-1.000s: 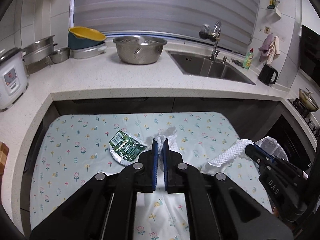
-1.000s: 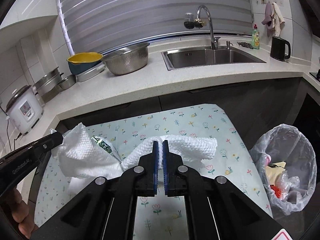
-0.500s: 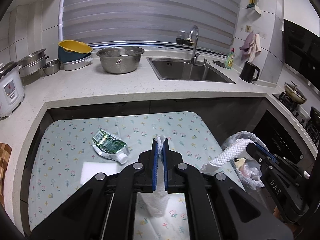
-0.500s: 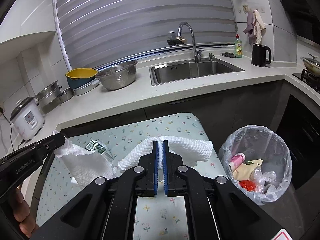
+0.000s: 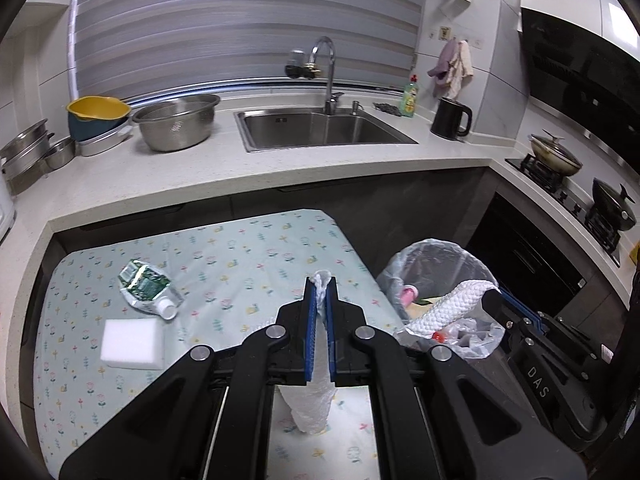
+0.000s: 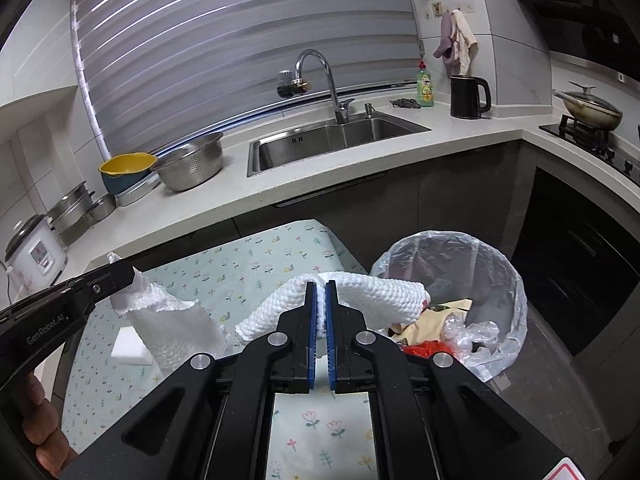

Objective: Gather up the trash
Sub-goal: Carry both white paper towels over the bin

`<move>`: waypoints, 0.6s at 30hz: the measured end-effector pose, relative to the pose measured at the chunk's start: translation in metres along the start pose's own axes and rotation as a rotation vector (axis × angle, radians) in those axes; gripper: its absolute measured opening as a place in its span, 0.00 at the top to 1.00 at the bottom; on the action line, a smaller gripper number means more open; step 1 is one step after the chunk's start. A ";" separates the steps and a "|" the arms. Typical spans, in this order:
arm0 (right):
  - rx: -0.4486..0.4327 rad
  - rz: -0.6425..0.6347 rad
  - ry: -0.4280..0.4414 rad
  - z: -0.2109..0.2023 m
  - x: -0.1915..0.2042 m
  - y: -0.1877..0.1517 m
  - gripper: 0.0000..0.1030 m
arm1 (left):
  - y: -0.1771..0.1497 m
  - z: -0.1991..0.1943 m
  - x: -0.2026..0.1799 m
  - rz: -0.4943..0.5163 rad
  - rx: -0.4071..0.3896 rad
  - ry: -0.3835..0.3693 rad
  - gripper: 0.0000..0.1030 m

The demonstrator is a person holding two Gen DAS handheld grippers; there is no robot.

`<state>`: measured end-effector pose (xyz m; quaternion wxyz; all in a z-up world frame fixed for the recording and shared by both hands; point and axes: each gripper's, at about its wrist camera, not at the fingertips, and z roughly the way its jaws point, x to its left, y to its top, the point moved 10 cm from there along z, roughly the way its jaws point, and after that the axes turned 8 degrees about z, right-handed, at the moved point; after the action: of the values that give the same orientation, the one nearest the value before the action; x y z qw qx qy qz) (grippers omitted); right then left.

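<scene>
Two paper wads, one clamped in my left gripper (image 5: 319,280) above the table, one in my right gripper (image 6: 320,286) near the bin (image 6: 500,256) for dropping.

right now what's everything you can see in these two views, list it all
white paper towel: 1, white, pinched in left claw
white textured cloth: 1, white, pinched in right claw, beside bin
plastic-lined trash bin: 1, clear liner, right of table, holds rubbish
green foil pouch: 1, green, on table
white sponge block: 1, white, on table
floral tablecloth table: 1, pale blue
steel colander bowl: 1, silver, counter
steel sink: 1
black kettle: 1
left claw: shut
right claw: shut
</scene>
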<state>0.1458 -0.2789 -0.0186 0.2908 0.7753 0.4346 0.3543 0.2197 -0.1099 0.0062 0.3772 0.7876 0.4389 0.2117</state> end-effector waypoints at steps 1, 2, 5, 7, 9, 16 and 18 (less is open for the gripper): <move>-0.001 0.005 -0.007 0.000 -0.005 0.001 0.96 | 0.002 0.003 -0.008 0.006 0.002 -0.009 0.96; -0.002 0.011 -0.014 -0.001 -0.012 0.002 0.96 | 0.003 0.005 -0.014 0.012 0.004 -0.015 0.96; -0.006 0.033 -0.040 -0.002 -0.036 0.005 0.96 | 0.008 0.012 -0.033 0.031 0.007 -0.033 0.96; -0.007 0.047 -0.055 -0.001 -0.050 0.007 0.96 | 0.012 0.019 -0.047 0.046 0.009 -0.046 0.96; -0.009 0.058 -0.071 -0.001 -0.064 0.009 0.96 | 0.018 0.026 -0.061 0.060 0.012 -0.059 0.96; -0.016 0.110 -0.127 0.003 -0.114 0.016 0.96 | 0.044 0.052 -0.115 0.115 0.002 -0.122 0.96; -0.018 0.122 -0.146 0.006 -0.126 0.018 0.96 | 0.049 0.061 -0.131 0.130 0.007 -0.142 0.96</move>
<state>0.1120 -0.3989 -0.0456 0.3064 0.8214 0.3613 0.3176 0.2176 -0.2623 0.0060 0.3901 0.8288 0.3595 0.1780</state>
